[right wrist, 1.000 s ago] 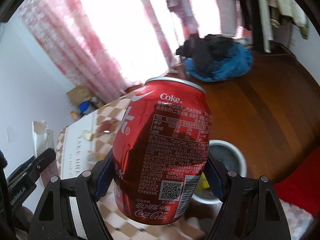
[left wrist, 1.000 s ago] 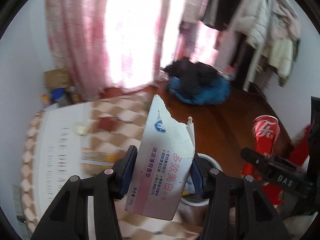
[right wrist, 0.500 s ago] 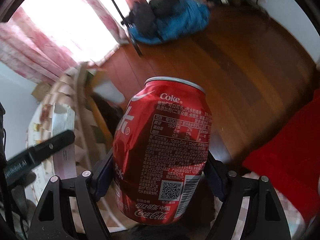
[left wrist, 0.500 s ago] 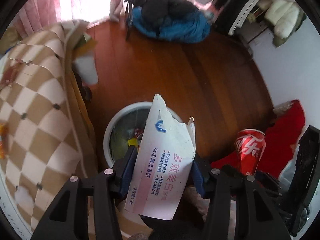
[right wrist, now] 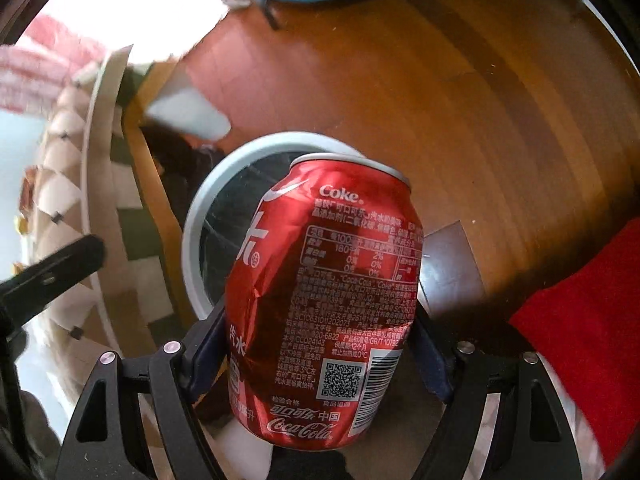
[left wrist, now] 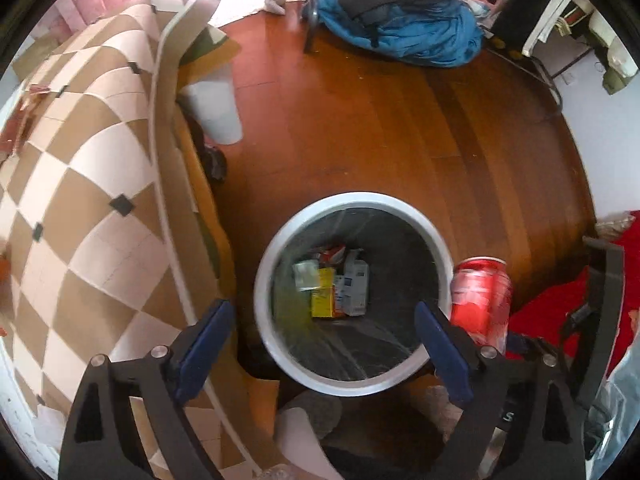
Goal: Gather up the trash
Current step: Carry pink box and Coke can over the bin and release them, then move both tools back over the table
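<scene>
Since half a second ago your left gripper (left wrist: 322, 326) has let go of the torn white carton; its blue-padded fingers (left wrist: 204, 334) now stand spread wide with nothing between them, pointing steeply down over the white-rimmed bin (left wrist: 352, 390). A white-and-blue carton (left wrist: 354, 284) now lies at the bottom of the bin beside a yellow packet (left wrist: 323, 298); you cannot tell for certain that it is the same one.

Your right gripper (right wrist: 316, 344) points down as well, and its fingers (right wrist: 206, 340) are pinching the red Coke can (right wrist: 324, 300) across its lower half. The can stands upright between the pads, its wall dented and creased on the left side, with the label, QR code and barcode facing the camera.

From the left wrist view you look straight into the bin: a clear liner, dark interior and several wrappers at the bottom. That view also shows the can from the side, held just beside the bin's right rim rather than over the opening. The right wrist view hides the bin's contents behind the can and shows only the left arc of the bin (right wrist: 192, 236).

Left of the bin lies the checkered brown-and-cream cover (left wrist: 80, 200); on the wooden floor (left wrist: 380, 120) beyond sits a heap of blue and dark clothing (left wrist: 400, 36).
</scene>
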Action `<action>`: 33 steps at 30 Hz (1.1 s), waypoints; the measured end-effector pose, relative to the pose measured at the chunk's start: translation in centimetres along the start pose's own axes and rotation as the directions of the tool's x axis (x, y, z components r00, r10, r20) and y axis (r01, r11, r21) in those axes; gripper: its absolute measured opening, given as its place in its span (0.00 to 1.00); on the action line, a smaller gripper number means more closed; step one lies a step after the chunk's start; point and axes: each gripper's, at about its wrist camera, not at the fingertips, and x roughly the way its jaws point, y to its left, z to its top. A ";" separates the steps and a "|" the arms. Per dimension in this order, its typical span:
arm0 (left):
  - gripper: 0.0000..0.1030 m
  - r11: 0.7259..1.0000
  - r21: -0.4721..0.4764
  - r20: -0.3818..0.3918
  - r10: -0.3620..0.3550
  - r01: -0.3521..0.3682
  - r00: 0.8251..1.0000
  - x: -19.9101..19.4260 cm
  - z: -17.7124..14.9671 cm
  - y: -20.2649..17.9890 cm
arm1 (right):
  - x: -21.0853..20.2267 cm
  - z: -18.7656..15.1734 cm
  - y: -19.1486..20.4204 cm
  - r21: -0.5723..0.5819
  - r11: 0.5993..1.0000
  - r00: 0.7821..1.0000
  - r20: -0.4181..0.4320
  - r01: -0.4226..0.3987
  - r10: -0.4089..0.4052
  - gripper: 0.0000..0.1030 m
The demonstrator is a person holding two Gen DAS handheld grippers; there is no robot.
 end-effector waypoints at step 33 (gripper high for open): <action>0.91 0.995 0.061 0.158 0.069 -0.079 0.985 -7.5 -5.3 -0.7 | -9.2 -5.0 0.2 0.038 0.986 0.980 0.116 0.159 -0.163 1.00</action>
